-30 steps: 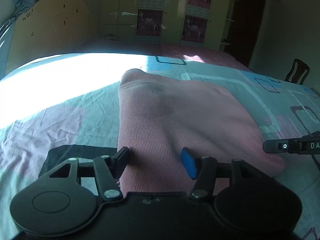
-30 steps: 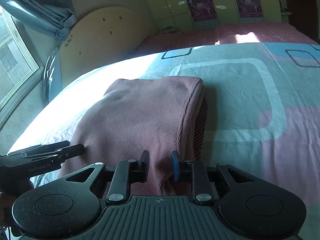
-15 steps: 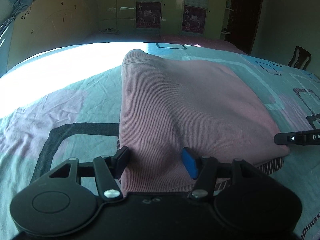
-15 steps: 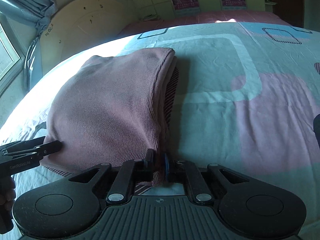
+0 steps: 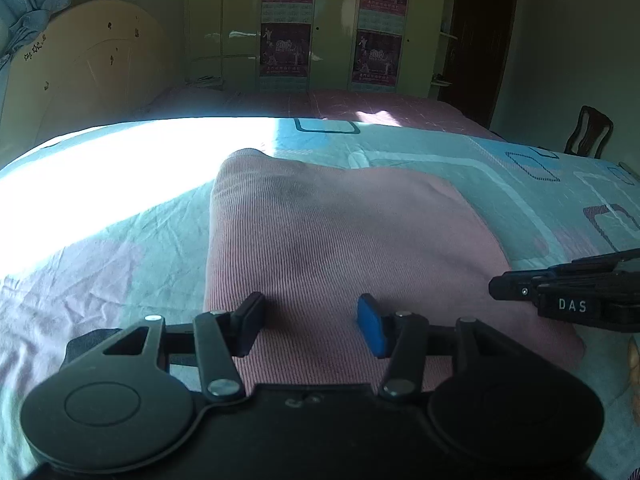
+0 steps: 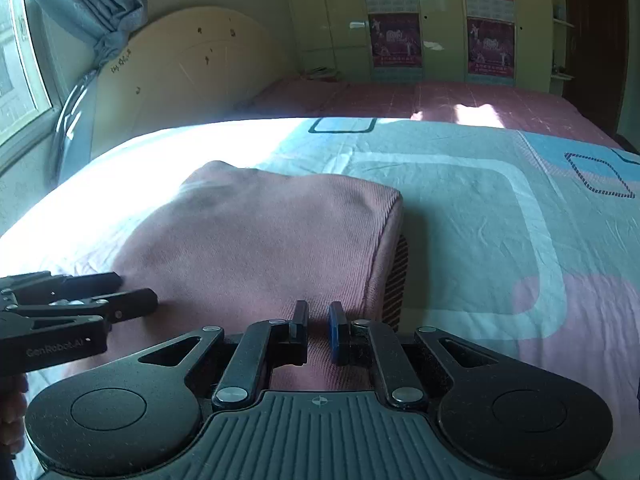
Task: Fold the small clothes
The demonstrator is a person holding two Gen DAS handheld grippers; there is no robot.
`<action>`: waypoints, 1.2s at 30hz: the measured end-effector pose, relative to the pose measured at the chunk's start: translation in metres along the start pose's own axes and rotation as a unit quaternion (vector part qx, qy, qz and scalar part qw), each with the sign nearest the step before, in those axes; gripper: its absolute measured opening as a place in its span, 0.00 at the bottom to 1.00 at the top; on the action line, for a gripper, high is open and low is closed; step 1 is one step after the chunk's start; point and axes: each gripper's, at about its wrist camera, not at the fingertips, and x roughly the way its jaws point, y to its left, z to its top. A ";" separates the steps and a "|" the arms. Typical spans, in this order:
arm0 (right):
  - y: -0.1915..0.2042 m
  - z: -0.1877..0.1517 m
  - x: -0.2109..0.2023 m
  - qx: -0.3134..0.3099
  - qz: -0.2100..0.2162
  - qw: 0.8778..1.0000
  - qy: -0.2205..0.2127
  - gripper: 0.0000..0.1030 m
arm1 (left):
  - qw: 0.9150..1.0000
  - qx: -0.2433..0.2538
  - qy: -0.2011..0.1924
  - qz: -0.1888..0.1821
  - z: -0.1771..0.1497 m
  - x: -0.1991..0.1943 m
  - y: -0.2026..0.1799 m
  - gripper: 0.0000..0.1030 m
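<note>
Bedsheet (image 6: pixel 500 220) bears pink garment (image 6: pixel 260 240) — headboard (image 6: pixel 192 72) behind.

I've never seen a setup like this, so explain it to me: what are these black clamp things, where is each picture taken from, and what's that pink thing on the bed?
These are two hand-held grippers, each with a camera looking along its two fingers. One picture comes from the left gripper, the other from the right gripper; each also shows in the other's view. On the patterned bedsheet lies a folded pink ribbed garment. The right gripper's jaws are pinched shut on its near right edge. The left gripper's jaws have just been closing, with cloth bunched between them, but a firm grip isn't clear.
</note>
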 end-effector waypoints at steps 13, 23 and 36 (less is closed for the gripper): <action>0.025 -0.040 -0.027 -0.044 -0.011 0.999 -0.002 0.03 | 1.000 -0.009 0.016 0.010 0.009 -0.009 -0.004 0.57; 0.021 -0.051 -0.079 0.074 0.011 0.997 -0.032 0.04 | 1.000 0.005 -0.008 -0.014 0.011 -0.056 -0.020 0.99; 0.046 -0.085 -0.208 0.063 0.074 0.993 -0.067 0.85 | 0.997 0.006 -0.008 0.072 -0.009 -0.174 -0.054 1.00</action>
